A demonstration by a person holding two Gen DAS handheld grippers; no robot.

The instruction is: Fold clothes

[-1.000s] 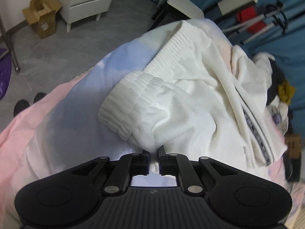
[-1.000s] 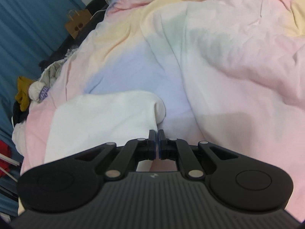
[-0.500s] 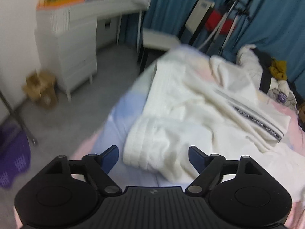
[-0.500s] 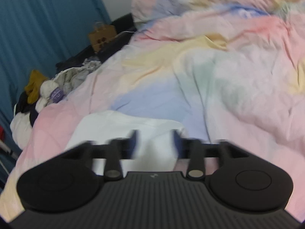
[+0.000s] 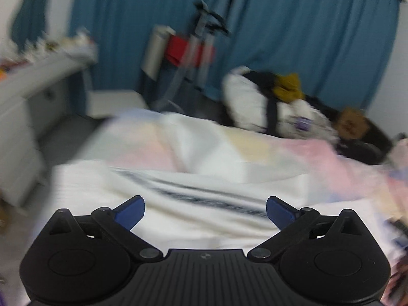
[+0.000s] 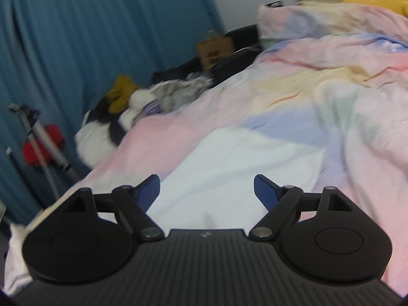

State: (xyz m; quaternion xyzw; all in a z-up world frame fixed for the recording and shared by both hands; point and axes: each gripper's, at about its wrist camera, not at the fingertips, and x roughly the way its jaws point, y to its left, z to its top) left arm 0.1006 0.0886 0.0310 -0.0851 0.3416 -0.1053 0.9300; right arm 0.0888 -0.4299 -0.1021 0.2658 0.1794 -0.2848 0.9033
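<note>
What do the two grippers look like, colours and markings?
Both match. The left gripper and right gripper have black bodies with ribbed tops, a small pale logo, two round discs, silver pivot pins on black link arms, and blue fingertips. No cables or sleeves visible.

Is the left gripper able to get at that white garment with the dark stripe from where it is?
Probably yes. The left gripper is open, and the white garment lies on the bedspread right before it, with nothing visible between. The picture is blurred, though.
</note>
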